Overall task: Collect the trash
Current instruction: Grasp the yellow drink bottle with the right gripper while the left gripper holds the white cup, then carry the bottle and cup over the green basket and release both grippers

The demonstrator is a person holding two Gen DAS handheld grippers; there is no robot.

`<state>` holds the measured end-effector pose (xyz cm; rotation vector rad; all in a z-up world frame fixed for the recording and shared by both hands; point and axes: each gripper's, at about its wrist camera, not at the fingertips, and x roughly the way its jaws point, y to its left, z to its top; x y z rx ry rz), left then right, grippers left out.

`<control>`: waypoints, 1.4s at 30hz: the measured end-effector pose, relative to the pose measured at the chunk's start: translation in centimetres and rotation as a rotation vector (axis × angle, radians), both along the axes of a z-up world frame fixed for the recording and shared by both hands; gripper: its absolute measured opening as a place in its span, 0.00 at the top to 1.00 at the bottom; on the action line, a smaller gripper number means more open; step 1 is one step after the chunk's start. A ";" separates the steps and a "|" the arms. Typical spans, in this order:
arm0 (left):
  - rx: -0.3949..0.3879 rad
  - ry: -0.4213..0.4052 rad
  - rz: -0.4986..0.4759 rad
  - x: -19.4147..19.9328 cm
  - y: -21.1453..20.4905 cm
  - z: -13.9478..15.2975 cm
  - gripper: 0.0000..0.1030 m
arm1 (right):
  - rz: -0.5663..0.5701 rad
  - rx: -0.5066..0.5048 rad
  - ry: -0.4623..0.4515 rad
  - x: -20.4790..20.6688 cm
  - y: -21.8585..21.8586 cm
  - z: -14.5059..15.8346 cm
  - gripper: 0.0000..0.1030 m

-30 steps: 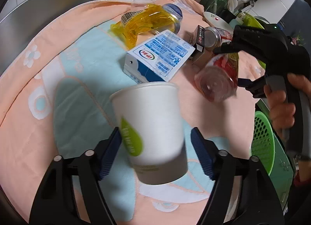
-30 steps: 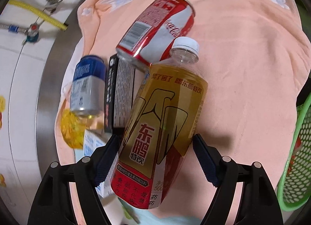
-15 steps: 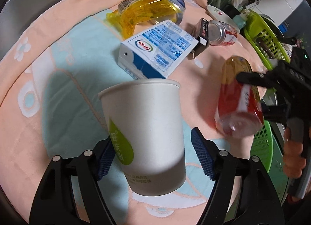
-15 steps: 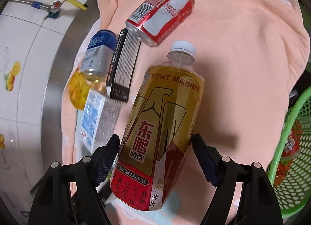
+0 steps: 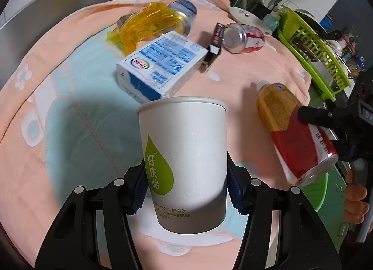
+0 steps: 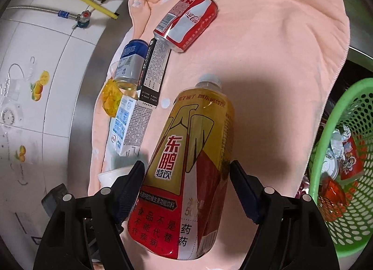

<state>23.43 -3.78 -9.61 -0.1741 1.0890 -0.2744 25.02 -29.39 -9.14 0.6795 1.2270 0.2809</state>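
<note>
1. The left gripper (image 5: 186,190) carries a white paper cup (image 5: 184,160) above the towel-covered tabletop (image 5: 70,111). The cup stands nearly upright, open mouth up and tipped away from the camera. The blue pads of the fingers (image 5: 139,190) press its lower sides and are closing further.
2. A second ago the cup leaned sideways between wider-set fingers; now it sits straighter and is pinched.
3. The right gripper (image 6: 186,188) pinches a yellow-and-red drink bottle (image 6: 193,167) by its lower body. Its long axis runs along the fingers, white cap pointing away from the camera and base nearest it. The fingers are closing slightly.
4. The bottle has travelled since the earlier frame: the green basket (image 6: 326,153), already holding wrappers, now fills more of the right edge of the right wrist view.
5. Left lying on the towel: a red can (image 6: 186,22), a blue can (image 6: 130,62), a black carton (image 6: 155,69), a blue-and-white milk carton (image 5: 160,67) and crumpled yellow plastic (image 5: 149,23).
</note>
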 end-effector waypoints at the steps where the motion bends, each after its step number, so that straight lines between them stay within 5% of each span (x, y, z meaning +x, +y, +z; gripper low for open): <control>1: 0.002 -0.004 -0.003 -0.1 -0.2 0.1 0.44 | 0.008 -0.011 0.000 -0.2 0.1 -0.1 0.30; 12: 0.009 -0.012 -0.013 -0.4 -0.5 0.5 0.44 | 0.082 -0.181 0.002 -0.3 1.8 -1.2 0.29; 18: 0.008 -0.008 -0.018 -0.4 -0.5 0.3 0.44 | 0.072 -0.078 0.035 0.6 2.4 -3.3 0.27; 24: 0.007 -0.016 -0.017 -0.5 -0.2 0.5 0.44 | 0.108 -0.128 -0.002 0.0 2.8 -2.5 0.29; 42: -0.022 -0.044 -0.149 -2.7 -7.6 2.5 0.44 | -0.018 -0.129 -0.102 -7.0 -8.1 1.5 0.31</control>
